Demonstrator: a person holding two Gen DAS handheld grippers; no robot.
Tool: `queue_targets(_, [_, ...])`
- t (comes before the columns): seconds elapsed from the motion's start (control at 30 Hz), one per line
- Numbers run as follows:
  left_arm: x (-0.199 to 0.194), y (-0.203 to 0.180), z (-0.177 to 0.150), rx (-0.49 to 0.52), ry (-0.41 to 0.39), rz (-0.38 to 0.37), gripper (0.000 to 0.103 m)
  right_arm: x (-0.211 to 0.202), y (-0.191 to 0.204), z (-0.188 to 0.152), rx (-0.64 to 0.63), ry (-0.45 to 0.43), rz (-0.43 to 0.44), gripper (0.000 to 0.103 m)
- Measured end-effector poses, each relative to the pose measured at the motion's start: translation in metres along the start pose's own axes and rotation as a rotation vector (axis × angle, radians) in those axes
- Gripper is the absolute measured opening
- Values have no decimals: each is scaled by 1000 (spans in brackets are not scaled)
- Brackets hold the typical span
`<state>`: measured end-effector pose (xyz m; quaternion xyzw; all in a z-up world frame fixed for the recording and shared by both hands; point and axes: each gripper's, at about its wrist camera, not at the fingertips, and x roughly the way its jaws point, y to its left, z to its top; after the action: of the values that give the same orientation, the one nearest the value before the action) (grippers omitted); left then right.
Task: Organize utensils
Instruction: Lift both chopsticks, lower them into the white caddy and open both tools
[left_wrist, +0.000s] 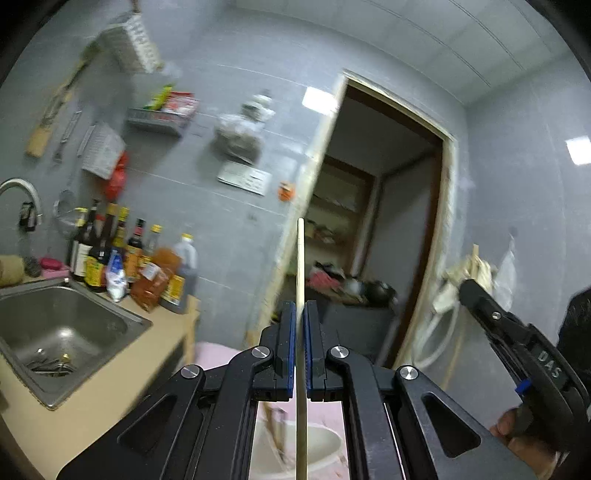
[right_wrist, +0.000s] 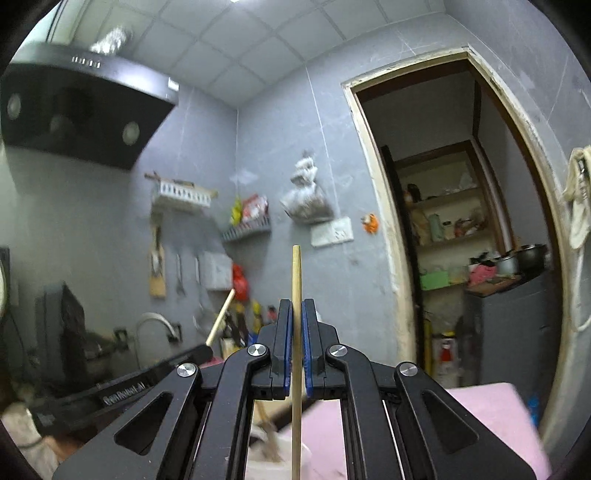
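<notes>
Both grippers clamp chopsticks.
Left gripper grips a pale wooden chopstick; right gripper grips a tan wooden chopstick, both protruding beyond the fingertips.

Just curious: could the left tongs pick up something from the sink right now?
Probably not: the left tongs are shut on a chopstick and aimed at the doorway, while the sink sits lower left.

Both wrist views look level along their jaws, sharing the grey wall and doorway.
</notes>
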<state>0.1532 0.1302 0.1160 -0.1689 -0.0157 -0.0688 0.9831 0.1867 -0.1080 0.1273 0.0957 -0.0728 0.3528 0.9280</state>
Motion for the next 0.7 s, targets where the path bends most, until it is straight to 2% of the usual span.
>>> queue_targets(0.17, [2, 44, 10, -113, -68, 50, 2, 26, 11, -5, 14, -71, 11, 3])
queue_targets(0.37, [2, 67, 8, -142, -131, 128, 2, 41, 15, -26, 19, -124, -27, 3])
queue_targets(0.57, [4, 75, -6, -141, -169, 222, 2, 49, 7, -50, 12, -107, -68, 3])
queue_targets(0.7, [9, 78, -13, -144, -158, 237, 2, 53, -1, -61, 33, -83, -77, 3])
